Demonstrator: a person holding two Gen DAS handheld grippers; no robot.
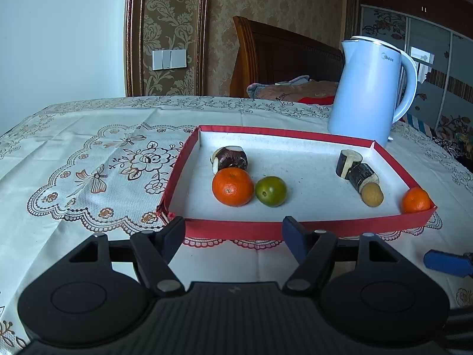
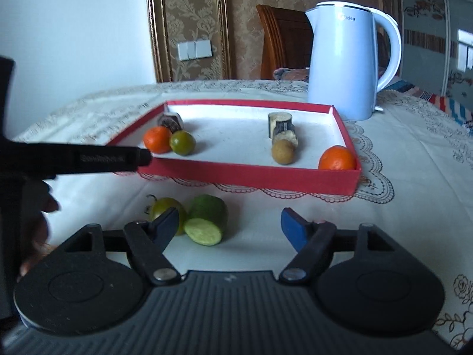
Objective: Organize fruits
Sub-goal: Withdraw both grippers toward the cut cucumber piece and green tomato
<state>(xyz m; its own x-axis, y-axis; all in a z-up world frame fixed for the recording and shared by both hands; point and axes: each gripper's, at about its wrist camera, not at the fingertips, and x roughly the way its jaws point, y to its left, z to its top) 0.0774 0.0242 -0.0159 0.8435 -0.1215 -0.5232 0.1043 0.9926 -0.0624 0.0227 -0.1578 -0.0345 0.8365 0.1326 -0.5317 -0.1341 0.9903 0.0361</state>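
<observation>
Both pairs of fingers stood well apart with nothing between the pads; the right gripper (image 2: 230,226) hovered low over the tablecloth, one dark finger (image 2: 165,224) partly covering a small green tomato (image 2: 164,208) without clearly touching it, the blue-padded finger (image 2: 292,229) over bare cloth; just beside the tomato lay a cut piece of cucumber (image 2: 207,220), pale face toward the camera, near the left finger rather than centred in the gap; the left gripper (image 1: 233,233) was likewise spread and empty, its tips just short of the near wall of the red tray (image 1: 242,226); inside the tray an orange (image 1: 233,187) touched a green citrus fruit (image 1: 270,191), with a dark cut piece (image 1: 229,158) behind them; further right lay two sugarcane-like pieces (image 1: 356,167), a brown round fruit (image 1: 372,194) and a second orange (image 1: 416,200) in the near corner; a pale blue kettle (image 1: 366,88) stood beyond the tray; judging from this, the two pieces outside the tray were what remained to be moved; to do it well the right gripper would need to shift left until one piece sat squarely between the pads, close gently on its rounded sides rather than the slippery cut face, and keep the neighbour from being nudged away.
</observation>
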